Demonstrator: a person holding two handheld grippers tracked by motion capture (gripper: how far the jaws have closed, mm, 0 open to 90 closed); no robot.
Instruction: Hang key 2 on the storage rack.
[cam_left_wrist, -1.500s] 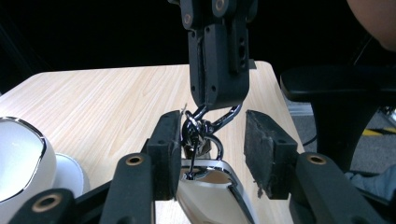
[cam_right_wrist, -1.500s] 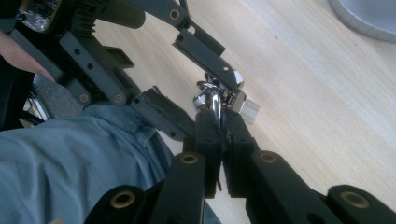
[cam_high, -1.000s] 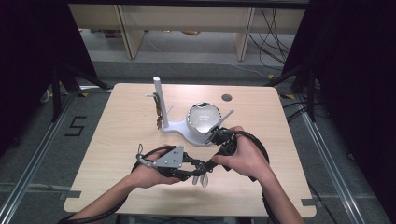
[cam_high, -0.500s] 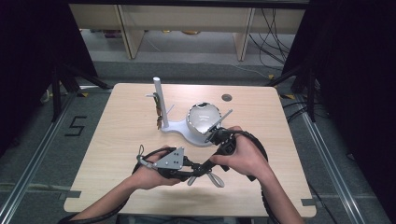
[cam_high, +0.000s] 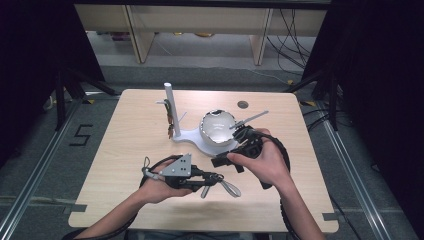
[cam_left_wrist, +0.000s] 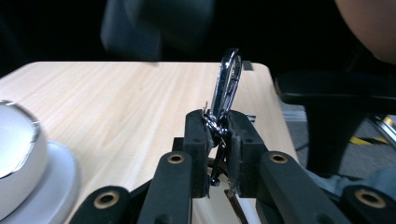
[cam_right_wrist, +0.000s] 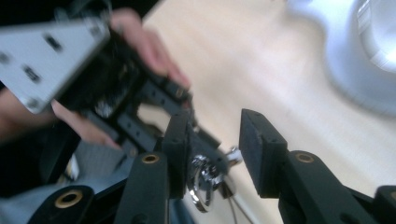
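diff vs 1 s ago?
The right claw drew back toward the stand, leaving the metal clip it had met; it's open now. The left claw stayed shut on the clip. Stand and bowl unmoved.

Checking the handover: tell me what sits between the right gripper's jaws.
In the right gripper view, the metal clasp, clamped by the left gripper, hangs in the right gripper's open gap beside one jaw.

The black two-jaw left gripper (cam_high: 216, 178) carries a grey three-cornered plate (cam_high: 176, 166) behind its jaws. Brass-ringed pivot holes (cam_left_wrist: 176, 158) mark the black linkage arms. A black cable (cam_high: 286, 159) loops behind the matching black right gripper (cam_high: 218, 162).
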